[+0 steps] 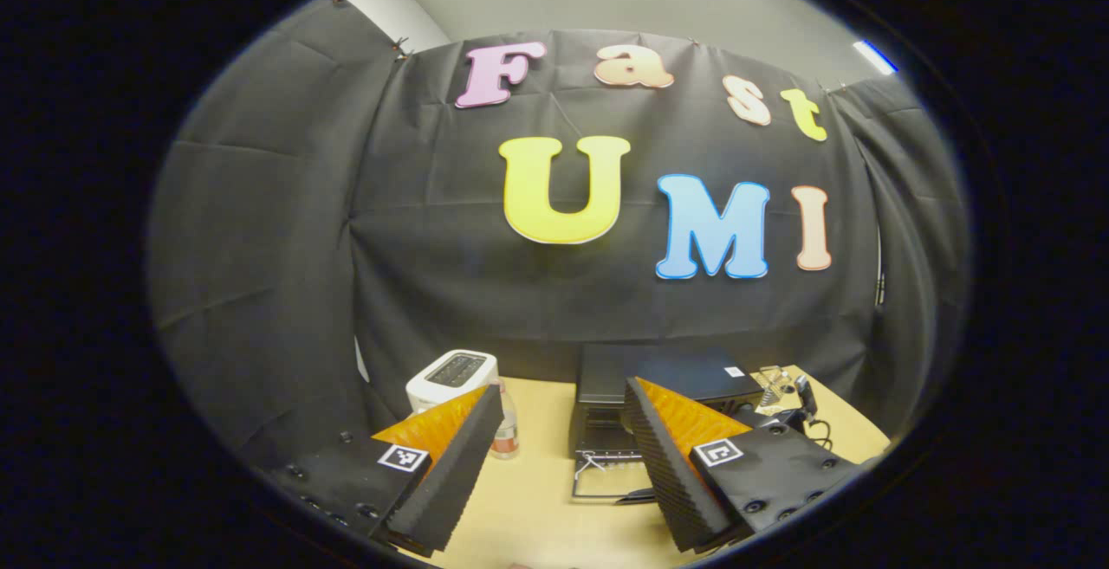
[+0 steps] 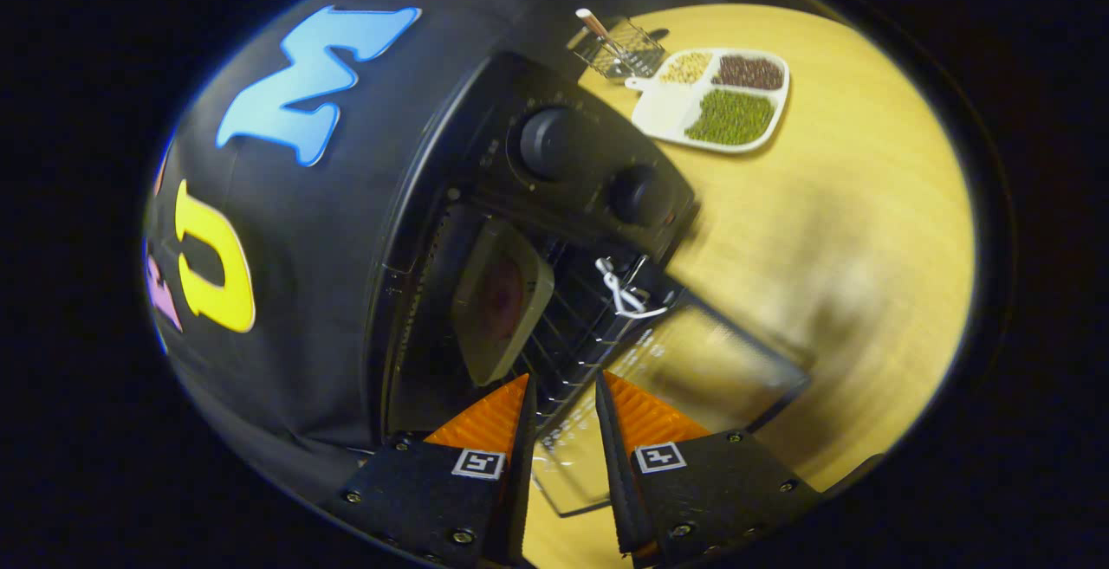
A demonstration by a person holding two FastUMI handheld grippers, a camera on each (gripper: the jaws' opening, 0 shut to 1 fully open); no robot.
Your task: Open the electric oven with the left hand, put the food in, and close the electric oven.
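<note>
The black electric oven (image 2: 485, 162) stands with its glass door (image 2: 719, 361) folded down onto the wooden table. Inside, on the wire rack, sits a grey dish of food (image 2: 502, 296). A white tie (image 2: 619, 287) hangs at the rack's front. My right gripper (image 2: 563, 378) hovers just in front of the oven mouth, over the door, open by a narrow gap and holding nothing. In the left gripper view the oven (image 1: 667, 374) and its lowered door (image 1: 606, 478) lie ahead. My left gripper (image 1: 563, 387) is held back from them, open wide and empty.
A white toaster (image 1: 450, 374) and a small bottle (image 1: 505, 430) stand left of the oven. To its right are a wire basket (image 2: 619, 49) with a stick in it and a white divided plate (image 2: 658, 119) of beans. Bare table (image 2: 866, 231) spreads beyond.
</note>
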